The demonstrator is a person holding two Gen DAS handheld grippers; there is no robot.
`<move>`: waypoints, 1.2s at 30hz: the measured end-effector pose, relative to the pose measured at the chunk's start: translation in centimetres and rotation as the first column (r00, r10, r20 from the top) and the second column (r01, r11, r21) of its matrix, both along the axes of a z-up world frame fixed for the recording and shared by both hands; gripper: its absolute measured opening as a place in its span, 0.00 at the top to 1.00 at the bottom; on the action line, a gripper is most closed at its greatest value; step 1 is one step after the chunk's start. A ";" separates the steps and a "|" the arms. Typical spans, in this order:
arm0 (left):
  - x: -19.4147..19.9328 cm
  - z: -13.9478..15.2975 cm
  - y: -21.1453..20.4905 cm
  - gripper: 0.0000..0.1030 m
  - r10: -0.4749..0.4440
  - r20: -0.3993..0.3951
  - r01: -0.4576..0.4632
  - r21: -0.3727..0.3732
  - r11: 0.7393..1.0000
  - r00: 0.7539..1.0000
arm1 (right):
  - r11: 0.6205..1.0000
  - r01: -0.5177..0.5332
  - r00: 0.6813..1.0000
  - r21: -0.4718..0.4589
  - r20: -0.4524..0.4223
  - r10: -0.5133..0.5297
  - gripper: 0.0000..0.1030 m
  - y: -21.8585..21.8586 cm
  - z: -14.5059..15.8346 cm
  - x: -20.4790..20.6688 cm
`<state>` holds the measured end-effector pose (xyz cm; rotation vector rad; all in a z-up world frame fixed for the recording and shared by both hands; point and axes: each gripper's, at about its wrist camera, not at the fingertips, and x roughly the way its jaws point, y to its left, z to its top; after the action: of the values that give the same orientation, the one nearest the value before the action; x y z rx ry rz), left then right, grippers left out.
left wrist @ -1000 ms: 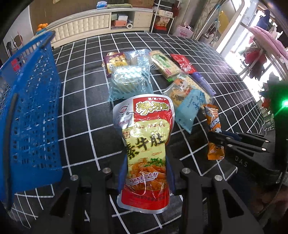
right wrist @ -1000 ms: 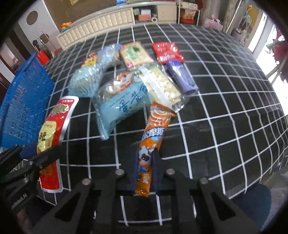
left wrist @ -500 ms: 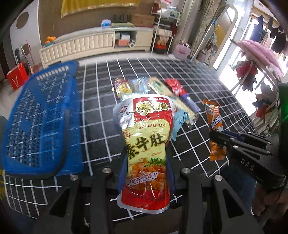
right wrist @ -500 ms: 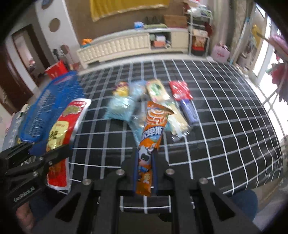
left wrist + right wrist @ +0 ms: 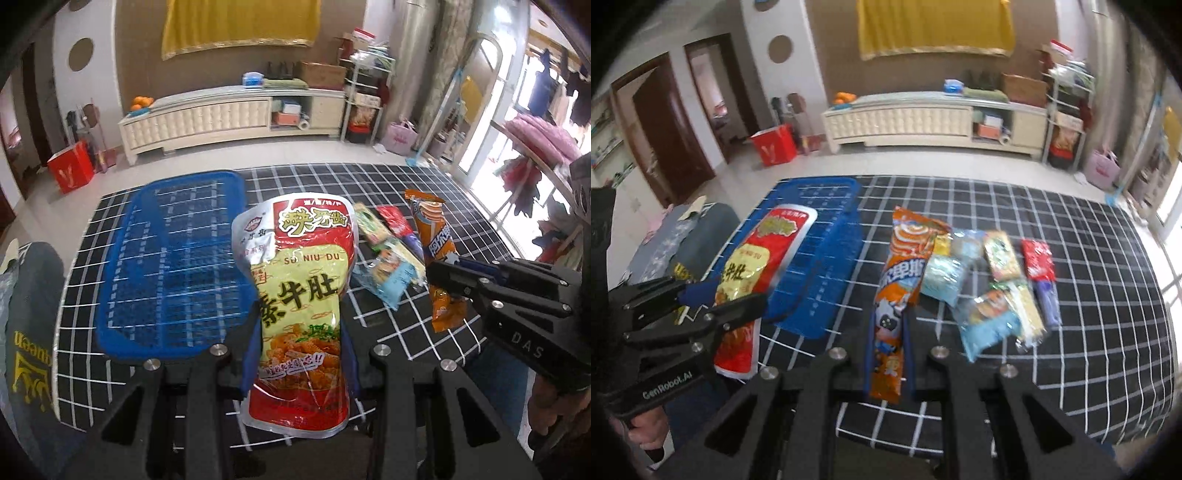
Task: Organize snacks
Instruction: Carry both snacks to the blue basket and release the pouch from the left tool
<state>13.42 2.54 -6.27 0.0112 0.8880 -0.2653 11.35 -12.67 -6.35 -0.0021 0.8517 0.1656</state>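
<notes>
My left gripper is shut on a red and yellow snack pouch, held upright above the table; the same pouch shows in the right wrist view at the left. My right gripper is shut on a long orange snack bar wrapper, which the left wrist view catches at the right as the orange wrapper. A blue plastic basket lies on the black grid-patterned table, to the left of both grippers. Several other snack packets lie in a cluster on the table.
A person's hand holds the left gripper's handle. A chair with grey clothing stands at the table's left edge. Beyond the table are a white cabinet, a red box and a shelf rack.
Both grippers rose well above the table with their snacks still held, so the room beyond came into view. The blue basket now shows from above, left of the pouch.
</notes>
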 end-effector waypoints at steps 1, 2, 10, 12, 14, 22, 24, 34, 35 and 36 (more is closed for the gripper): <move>0.1 0.2 0.5 0.66 0.010 0.004 -0.010 0.002 1.000 1.000 | 1.000 -0.015 1.000 0.001 -0.001 0.015 0.83 0.5 0.0 0.4; 0.2 0.4 1.1 0.66 0.022 0.009 -0.022 0.008 1.000 1.000 | 1.000 -0.028 1.000 0.004 -0.002 0.028 0.83 0.9 0.0 0.7; 1.6 2.2 5.2 0.66 0.088 0.040 -0.090 0.037 0.995 0.995 | 0.995 -0.100 0.995 0.029 -0.001 0.100 0.83 4.1 0.3 3.1; 2.2 2.4 6.3 0.66 0.101 0.044 -0.103 0.044 0.994 0.994 | 0.994 -0.108 0.994 0.036 -0.005 0.108 0.83 5.0 0.3 4.0; 2.8 2.5 6.9 0.66 0.104 0.043 -0.106 0.048 0.993 0.994 | 0.993 -0.114 0.993 0.042 -0.014 0.115 0.83 5.6 0.1 4.8; 6.5 1.3 8.7 0.66 0.119 -0.005 -0.119 0.049 0.992 0.993 | 0.989 -0.128 0.989 0.071 -0.071 0.133 0.83 7.2 -1.4 8.8; 7.6 0.7 9.1 0.66 0.120 -0.023 -0.119 0.050 0.992 0.993 | 0.988 -0.129 0.987 0.082 -0.088 0.136 0.83 7.5 -1.8 9.8; 12.7 -2.9 9.4 0.66 0.123 -0.112 -0.114 0.079 0.990 0.986 | 0.987 -0.130 0.983 0.095 -0.121 0.141 0.83 8.3 -3.7 12.3; 13.1 -3.2 9.4 0.66 0.124 -0.123 -0.114 0.086 0.990 0.985 | 0.987 -0.129 0.983 0.100 -0.119 0.140 0.83 8.2 -3.7 12.3; 13.6 -3.7 9.3 0.65 0.126 -0.138 -0.114 0.093 0.989 0.982 | 0.986 -0.128 0.984 0.103 -0.114 0.140 0.83 8.2 -3.6 12.3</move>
<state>26.99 11.88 -9.94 0.0170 1.0385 -0.1163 23.68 -4.50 -9.99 0.0400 0.9642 0.3355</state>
